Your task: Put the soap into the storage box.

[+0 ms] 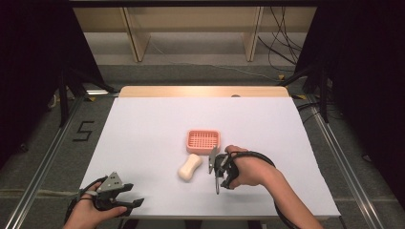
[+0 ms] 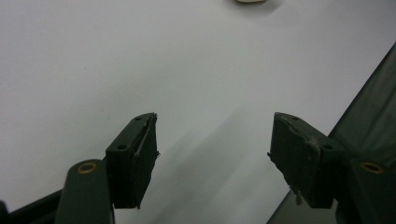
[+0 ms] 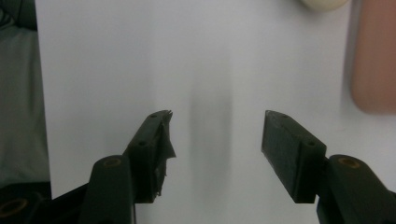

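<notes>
Cream soap bar (image 1: 189, 168), waisted shape, lies flat on the white table cover (image 1: 143, 133), just off the near-left corner of the pink soap dish (image 1: 203, 141); whether the two touch cannot be told. The dish is a slotted tray with nothing in it.

Right gripper (image 1: 213, 168) just right of the soap, near it but apart, turned toward it. Its jaws stand apart with bare cover between them; in its own view the soap (image 3: 324, 3) and the dish (image 3: 373, 56) sit at the top right.

Left gripper (image 1: 128, 195) at the near-left edge of the table, well apart from the soap, jaws wide apart and holding nothing.

Wooden table edge (image 1: 205, 91) shows beyond the cover. Grey floor (image 1: 43, 138) around, black curtains at both sides, pale shelving (image 1: 191, 28) and loose cables behind.
</notes>
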`<action>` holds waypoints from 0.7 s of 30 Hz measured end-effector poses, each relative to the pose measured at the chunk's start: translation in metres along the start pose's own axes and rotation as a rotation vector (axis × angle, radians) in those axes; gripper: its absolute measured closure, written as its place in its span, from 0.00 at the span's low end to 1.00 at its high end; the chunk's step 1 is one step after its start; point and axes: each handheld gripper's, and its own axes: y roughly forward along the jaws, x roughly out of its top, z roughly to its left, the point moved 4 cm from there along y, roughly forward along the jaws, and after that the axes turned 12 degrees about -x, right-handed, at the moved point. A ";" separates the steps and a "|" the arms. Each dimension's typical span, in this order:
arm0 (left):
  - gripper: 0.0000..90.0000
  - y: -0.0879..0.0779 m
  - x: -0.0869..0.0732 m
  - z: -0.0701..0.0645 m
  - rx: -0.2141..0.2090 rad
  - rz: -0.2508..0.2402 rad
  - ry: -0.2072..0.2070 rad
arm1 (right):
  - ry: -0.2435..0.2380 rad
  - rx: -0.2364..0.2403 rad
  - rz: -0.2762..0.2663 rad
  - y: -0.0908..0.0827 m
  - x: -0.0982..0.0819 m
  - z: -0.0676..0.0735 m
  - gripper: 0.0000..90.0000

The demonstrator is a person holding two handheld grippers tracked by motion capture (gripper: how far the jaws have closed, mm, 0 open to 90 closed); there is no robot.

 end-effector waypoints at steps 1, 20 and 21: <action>0.35 0.000 0.000 0.000 0.000 0.000 0.000 | 0.000 0.000 0.000 0.000 0.000 0.000 0.47; 0.35 -0.002 0.000 0.002 0.006 0.008 0.017 | -0.132 -0.042 -0.054 0.012 0.056 -0.030 0.43; 0.35 -0.002 0.000 0.003 0.007 0.006 0.017 | -0.126 -0.033 -0.070 0.013 0.058 -0.030 0.42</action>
